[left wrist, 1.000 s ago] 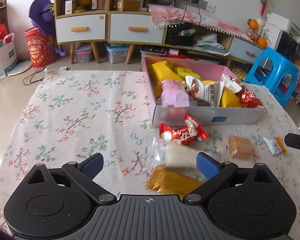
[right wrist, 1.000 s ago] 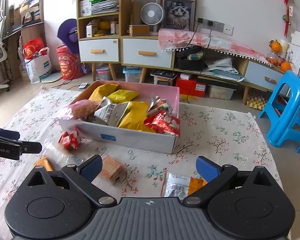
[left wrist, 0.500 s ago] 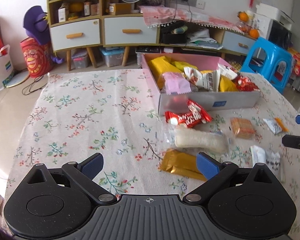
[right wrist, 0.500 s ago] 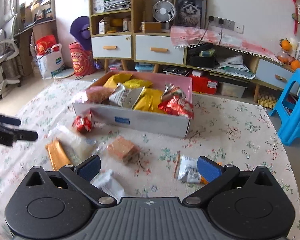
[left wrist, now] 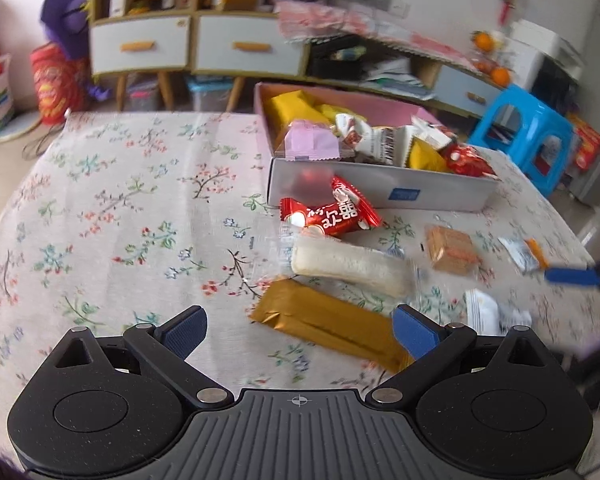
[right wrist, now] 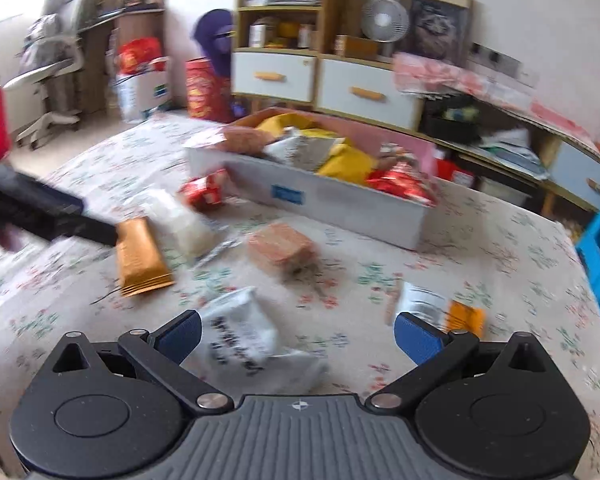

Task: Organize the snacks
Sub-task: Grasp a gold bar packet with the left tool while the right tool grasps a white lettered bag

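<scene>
Both grippers have dropped closer to the loose snacks on the table since half a second ago, so the packets fill more of each view. On the left, the left gripper (left wrist: 296,330) hangs with its blue pads spread wide and nothing between them, just above the flowered tablecloth (left wrist: 112,208); its right pad overlaps the near end of a gold bar packet (left wrist: 324,322). Just beyond that lies a pale roll in clear wrap (left wrist: 350,266), and past it a red candy packet (left wrist: 332,214) leans against the grey front wall of the snack box (left wrist: 436,194), which is heaped with yellow, white and red packets. On the right, the right gripper (right wrist: 296,336) is likewise wide apart and empty, poised over a white packet with dark print (right wrist: 240,330) that lies between its pads. A small white and orange sachet (right wrist: 440,310) sits just by its right pad, and an orange wafer pack (right wrist: 282,248) lies farther on, between the gripper and the box. Both views are blurred
</scene>
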